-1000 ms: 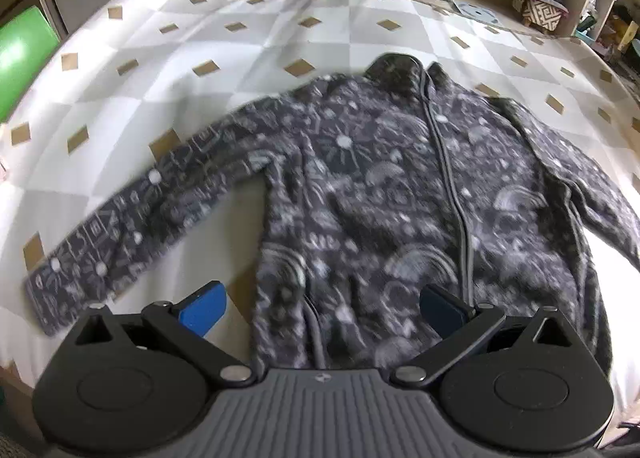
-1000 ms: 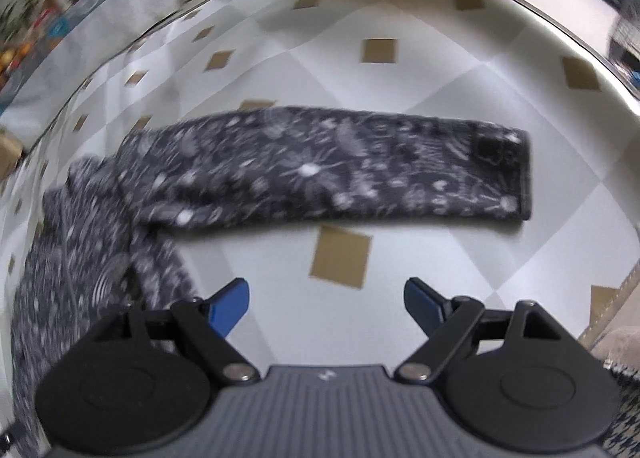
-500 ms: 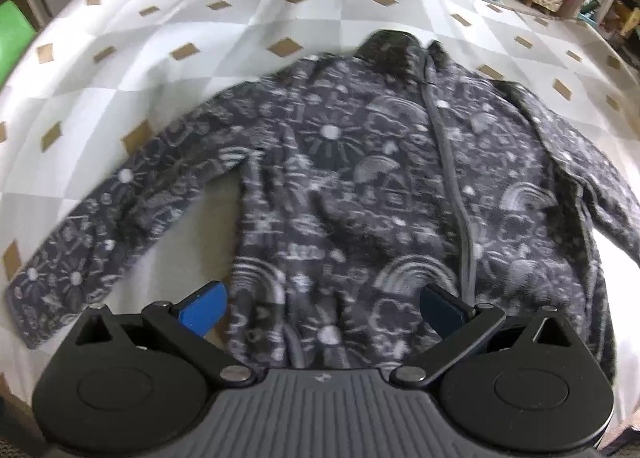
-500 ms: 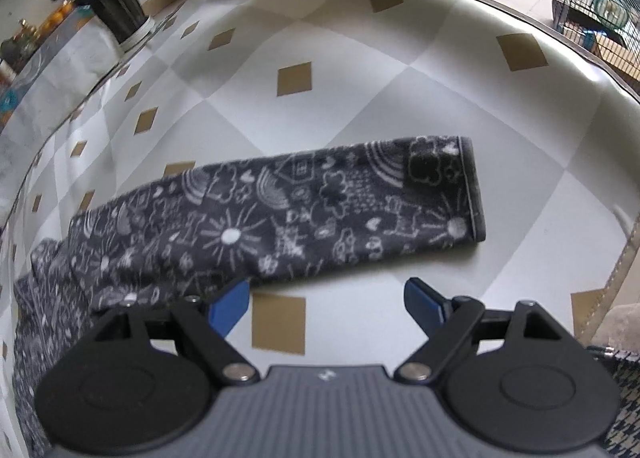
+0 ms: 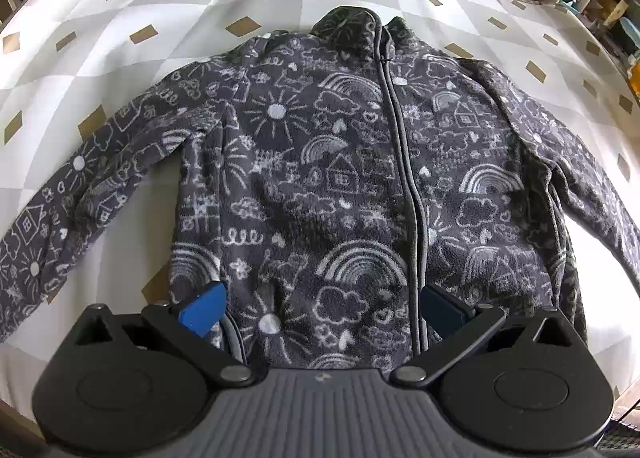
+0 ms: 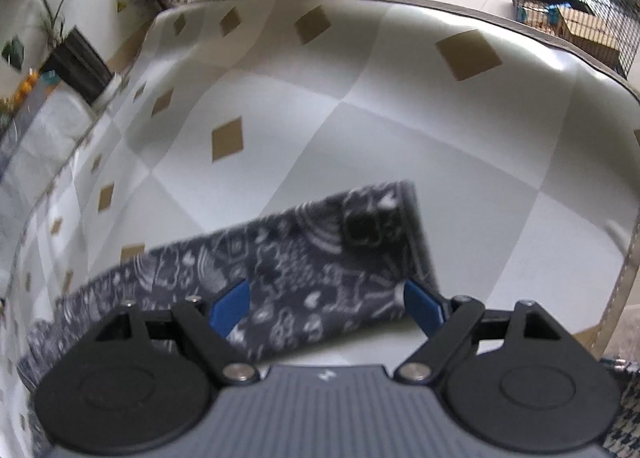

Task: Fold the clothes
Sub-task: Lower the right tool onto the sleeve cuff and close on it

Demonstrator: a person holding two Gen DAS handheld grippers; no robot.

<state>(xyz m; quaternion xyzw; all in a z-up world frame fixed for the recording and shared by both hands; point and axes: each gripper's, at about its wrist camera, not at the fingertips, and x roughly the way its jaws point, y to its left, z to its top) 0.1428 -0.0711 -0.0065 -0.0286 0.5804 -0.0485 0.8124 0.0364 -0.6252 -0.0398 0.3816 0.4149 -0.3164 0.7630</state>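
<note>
Risk number one, I reckon, is the whole fleece jacket (image 5: 320,177) bunching up: it lies flat and zipped, front up, across the middle of the checked bed (image 5: 120,17), collar toward the top of the frame, and dragging one part could pull the body crooked. Next down, the sleeve (image 6: 320,258) in the lower middle of the right view: if the pinch only catches the top layer near the cuff (image 6: 416,234), it'll probably slip out mid-fold or fold over twisted.

Right tool (image 6: 326,304) has its blue pads spread wide, straddling the sleeve just short of the cuff, clamping nothing; can't tell if they touch the cloth. Left tool (image 5: 322,308) is spread wide too, over the jacket's hem at the bottom of its frame, gripping nothing.
</note>
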